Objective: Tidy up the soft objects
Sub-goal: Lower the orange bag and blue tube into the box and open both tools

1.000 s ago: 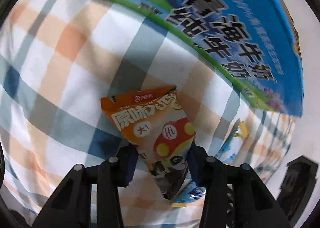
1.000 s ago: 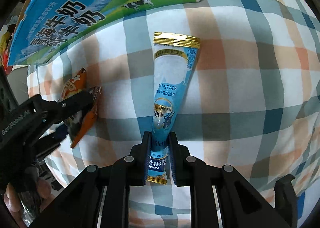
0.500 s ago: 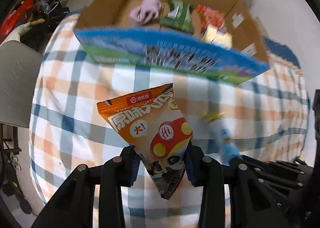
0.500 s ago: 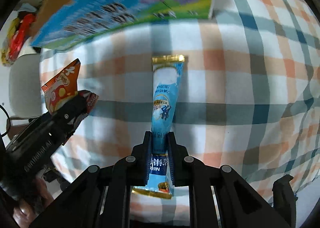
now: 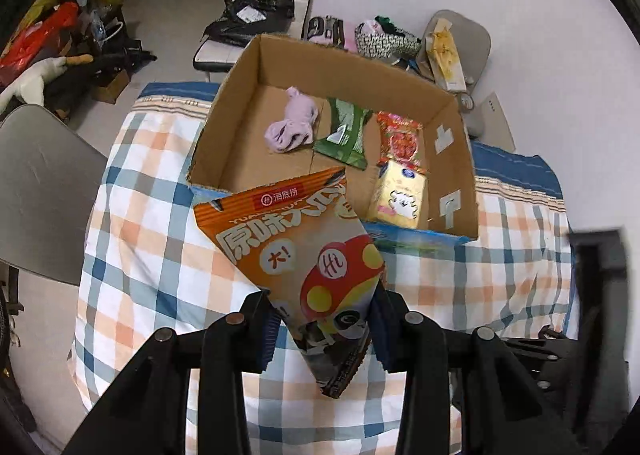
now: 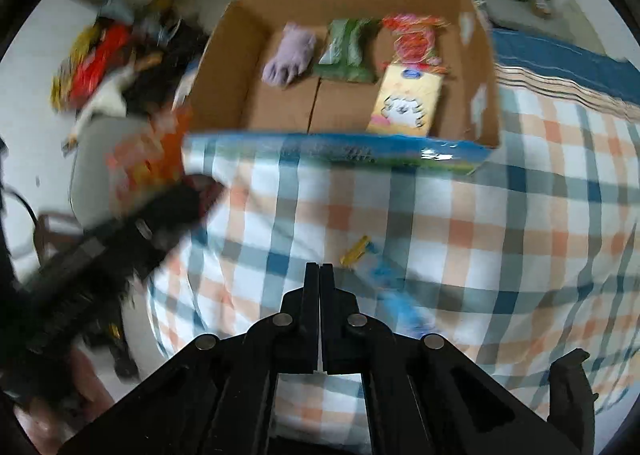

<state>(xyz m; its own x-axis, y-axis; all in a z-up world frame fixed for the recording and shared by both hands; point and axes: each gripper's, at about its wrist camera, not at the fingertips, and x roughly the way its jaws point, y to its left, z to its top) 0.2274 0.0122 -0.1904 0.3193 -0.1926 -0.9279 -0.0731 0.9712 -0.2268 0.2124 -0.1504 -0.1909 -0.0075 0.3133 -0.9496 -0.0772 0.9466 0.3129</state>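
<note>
My left gripper [image 5: 320, 319] is shut on an orange snack packet [image 5: 304, 251] and holds it high above the checked tablecloth, just in front of the open cardboard box [image 5: 236, 91]. The box holds a lilac soft toy [image 5: 292, 127], a green packet [image 5: 344, 131], a red packet [image 5: 400, 135] and a yellow pack [image 5: 400, 195]. My right gripper [image 6: 319, 275] is shut and empty, raised above the table. The blue tube packet [image 6: 384, 275] lies blurred on the cloth just right of its fingertips. The left gripper with the orange packet [image 6: 148, 159] shows blurred at the left of the right wrist view.
The box [image 6: 224, 67] stands at the far side of the checked table [image 6: 520, 215]. Chairs [image 5: 44, 183] stand to the left and behind, with bags and clutter on the floor [image 5: 60, 39] beyond.
Both grippers have risen and tilted up so the box interior shows. The right gripper has lost the blue tube packet, which now lies on the cloth, and its fingers have closed together.
</note>
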